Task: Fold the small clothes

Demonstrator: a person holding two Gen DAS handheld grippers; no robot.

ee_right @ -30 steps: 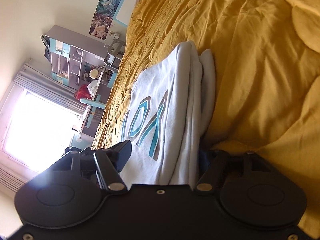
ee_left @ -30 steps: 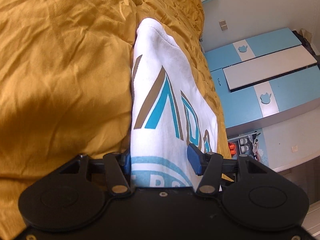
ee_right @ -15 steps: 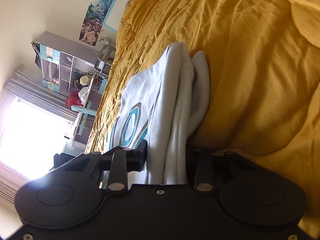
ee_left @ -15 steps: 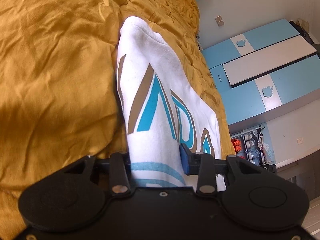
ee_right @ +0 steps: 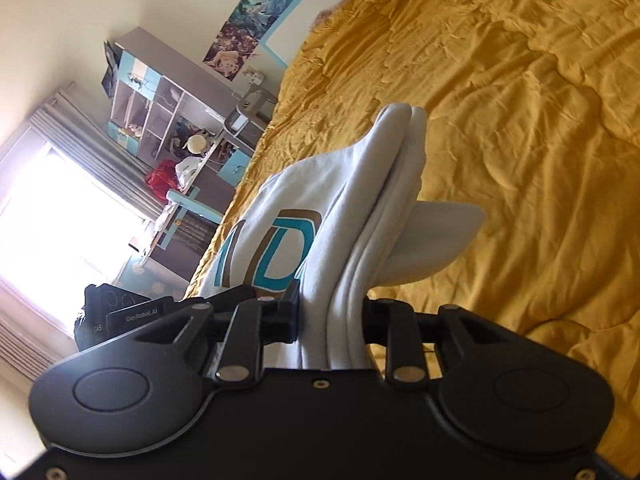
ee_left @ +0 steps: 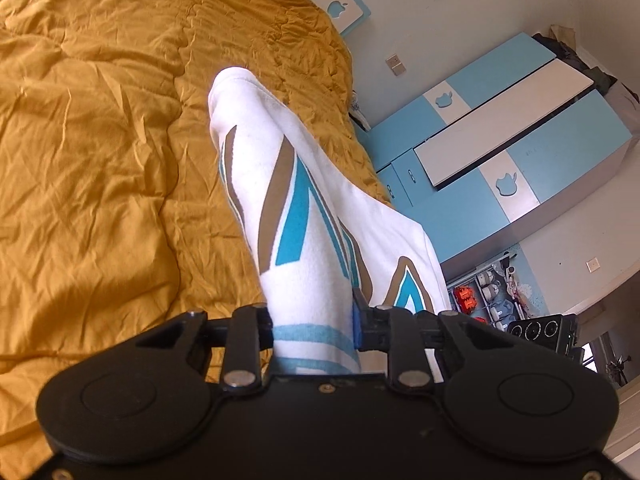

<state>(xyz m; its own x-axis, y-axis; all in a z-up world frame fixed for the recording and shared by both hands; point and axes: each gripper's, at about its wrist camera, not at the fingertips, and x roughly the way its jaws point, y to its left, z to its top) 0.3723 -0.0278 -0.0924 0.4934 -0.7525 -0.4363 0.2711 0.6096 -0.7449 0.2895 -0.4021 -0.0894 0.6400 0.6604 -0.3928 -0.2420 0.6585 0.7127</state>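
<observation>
A white garment (ee_left: 280,184) with teal and brown letters is folded into a thick band and stretches away from me above the mustard bedspread (ee_left: 92,152). My left gripper (ee_left: 314,322) pinches its near edge, jaws still closing on the cloth. In the right wrist view the same white garment (ee_right: 360,216) shows several stacked layers and a loose flap hanging to the right. My right gripper (ee_right: 332,316) clamps those layers, its jaws also still closing. The other gripper's black body (ee_right: 128,316) shows at the left there.
The crumpled mustard bedspread (ee_right: 520,128) fills most of both views. A blue and white wardrobe (ee_left: 520,136) stands beyond the bed. Shelves and a desk (ee_right: 176,140) sit by a bright curtained window (ee_right: 52,224).
Both grippers closed on the garment's near edge and rose, lifting that end off the bedspread. The cloth now hangs stretched, and a flap has dropped loose on the right side.
</observation>
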